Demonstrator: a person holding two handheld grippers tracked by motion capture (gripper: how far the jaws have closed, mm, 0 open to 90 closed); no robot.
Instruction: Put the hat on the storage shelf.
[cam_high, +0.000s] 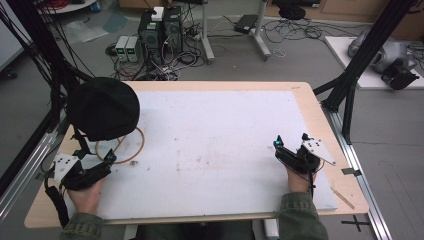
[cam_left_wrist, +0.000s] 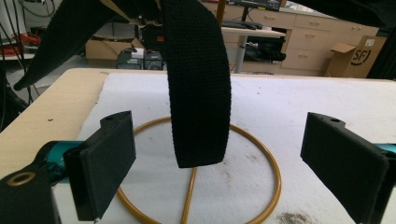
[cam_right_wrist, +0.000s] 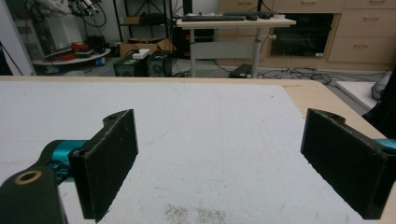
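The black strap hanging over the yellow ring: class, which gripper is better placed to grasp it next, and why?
Left. The left gripper is beside the yellow ring, jaws open, with the black strap dangling between them. The right gripper sits across the white mat, far from it.

Grey floor (cam_high: 300, 60), tangled cables (cam_high: 295, 30), wooden drawers (cam_right_wrist: 364, 32)
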